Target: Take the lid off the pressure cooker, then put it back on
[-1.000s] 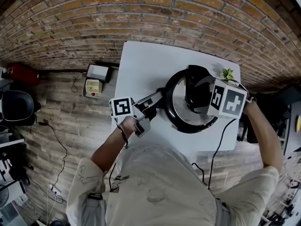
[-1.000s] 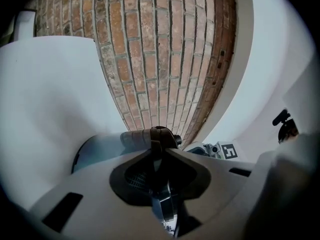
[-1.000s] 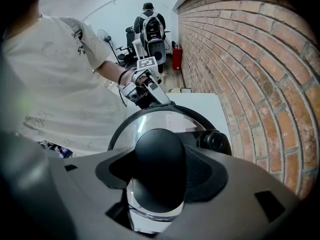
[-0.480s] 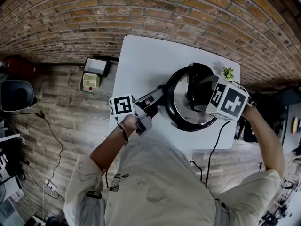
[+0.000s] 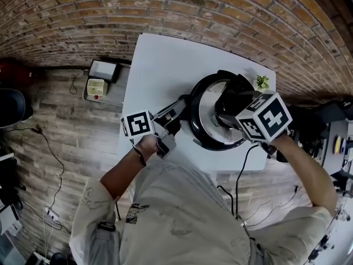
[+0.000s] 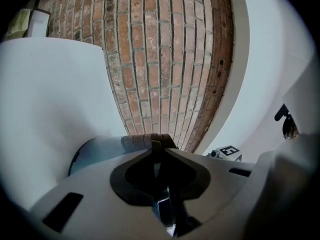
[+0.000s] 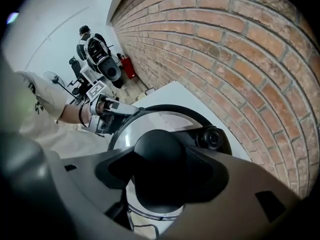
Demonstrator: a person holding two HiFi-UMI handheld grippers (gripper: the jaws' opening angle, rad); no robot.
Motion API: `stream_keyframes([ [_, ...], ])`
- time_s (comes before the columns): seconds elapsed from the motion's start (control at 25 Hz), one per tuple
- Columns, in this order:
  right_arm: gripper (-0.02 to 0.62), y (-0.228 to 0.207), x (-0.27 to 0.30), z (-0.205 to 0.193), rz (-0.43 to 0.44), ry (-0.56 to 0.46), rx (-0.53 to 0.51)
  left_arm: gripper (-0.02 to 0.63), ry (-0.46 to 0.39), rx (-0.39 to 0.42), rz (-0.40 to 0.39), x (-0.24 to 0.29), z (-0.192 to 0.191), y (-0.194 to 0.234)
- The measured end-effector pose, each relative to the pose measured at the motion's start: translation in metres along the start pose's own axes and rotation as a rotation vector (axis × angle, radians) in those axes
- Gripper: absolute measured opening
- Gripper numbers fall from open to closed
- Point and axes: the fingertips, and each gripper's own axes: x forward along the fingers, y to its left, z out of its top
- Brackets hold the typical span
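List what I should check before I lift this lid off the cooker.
1. Right claw on the lid knob: ok, its jaws close on the knob from both sides.
2. Left claw bracing the cooker handle: ok, clamped on it.
3. Lid position: ok, it sits flat on the cooker, not yet raised.
4. Lid unlocked from the pot: cannot tell.
5. Room to set the lid down: ok, bare table beyond the cooker.
6. Plant out of the way: ok, it stands apart at the far right corner.
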Motion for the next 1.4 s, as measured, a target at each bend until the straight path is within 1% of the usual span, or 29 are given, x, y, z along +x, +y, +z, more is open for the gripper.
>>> stream_keyframes([
  [0.16, 0.300, -0.0007, 0.0036, 0.0027, 0.001, 0.013, 0.025, 0.071, -0.060, -0.036, -0.012, -0.0021, 0.0012, -0.0001],
  [0.28, 0.302, -0.0014, 0.0031, 0.0016, -0.004, 0.013, 0.049, 0.071, -0.061, -0.038, -0.015, -0.0010, 0.0004, 0.0004],
  [0.44, 0.302, -0.0014, 0.0018, 0.0016, -0.002, 0.016, 0.040, 0.071, -0.067, -0.075, -0.035, 0.0015, -0.0009, -0.0031],
  [0.56, 0.301, -0.0008, 0.0014, 0.0014, 0.002, 0.018, 0.022, 0.071, -0.061, -0.067, -0.026, 0.0011, -0.0008, -0.0019],
  [0.64, 0.298, -0.0001, 0.0014, 0.0012, 0.007, 0.013, -0.015, 0.071, -0.055, -0.056, -0.021, 0.0007, -0.0007, -0.0009],
  [0.76, 0.293, 0.0001, 0.0011, 0.0006, 0.013, 0.014, -0.056, 0.071, -0.054, -0.068, -0.032, 0.0021, -0.0011, -0.0026],
  [0.92, 0.293, 0.0001, 0.0009, 0.0010, 0.013, 0.024, -0.060, 0.071, -0.042, -0.040, -0.011, 0.0010, -0.0002, -0.0005],
  [1.16, 0.294, 0.0005, 0.0003, 0.0014, 0.013, -0.007, -0.064, 0.071, -0.039, -0.058, -0.026, 0.0024, -0.0004, -0.0032],
  [1.28, 0.293, 0.0000, 0.0003, 0.0021, 0.013, -0.006, -0.066, 0.071, -0.042, -0.065, -0.027, 0.0026, -0.0001, -0.0036],
  [1.4, 0.293, 0.0004, 0.0002, 0.0010, 0.014, 0.005, -0.067, 0.071, -0.040, -0.053, -0.033, 0.0032, 0.0003, -0.0039],
])
